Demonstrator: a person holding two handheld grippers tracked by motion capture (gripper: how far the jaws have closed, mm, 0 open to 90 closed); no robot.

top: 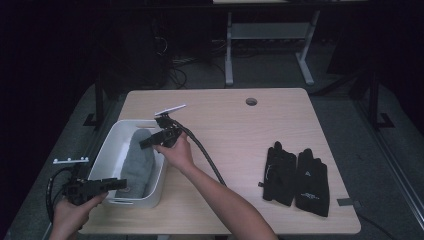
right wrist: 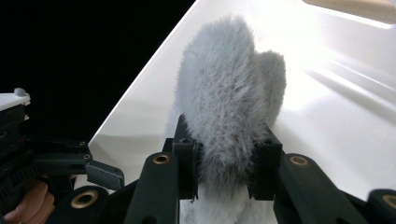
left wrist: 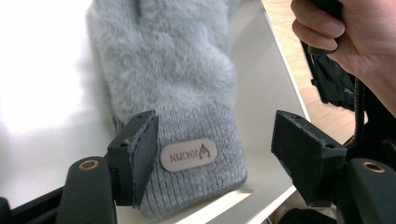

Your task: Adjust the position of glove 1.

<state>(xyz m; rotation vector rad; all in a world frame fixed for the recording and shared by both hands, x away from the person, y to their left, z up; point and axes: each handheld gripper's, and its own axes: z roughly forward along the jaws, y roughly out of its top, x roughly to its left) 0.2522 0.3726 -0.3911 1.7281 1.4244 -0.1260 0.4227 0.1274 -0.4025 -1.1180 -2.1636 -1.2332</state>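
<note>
Table: one wooden table (top: pixel 235 125) stood there, with one small round hole (top: pixel 251 101) near its far edge.
White bin: one white bin (top: pixel 111 145) sat on the left part of the table.
Grey glove: one fluffy grey glove (top: pixel 137 162) lay inside the white bin, cuff end toward the person. There may have been a second grey glove under it, but that was too hard to tell.
Black gloves: two black gloves (top: pixel 296 176) lay flat side by side on the right part of the table, well apart from the bin.
Hands: two hands showed, each holding one gripper.
Left gripper: the left gripper (left wrist: pixel 212 149) was at the near end of the bin. Its jaws stood wide apart, one on each side of the knit cuff, and did not squeeze it.
Right gripper: the right gripper (right wrist: pixel 226 163) was over the far end of the bin. Its jaws pinched the fluffy finger end of the grey glove.
Label: one small oval label (left wrist: pixel 188 155) sat on the cuff.
Hard to see: the room behind the table was very dark. The glove's finger end was partly hidden by the right gripper in the high view. The left hand (top: pixel 70 212) was cut off at the bottom edge.
</note>
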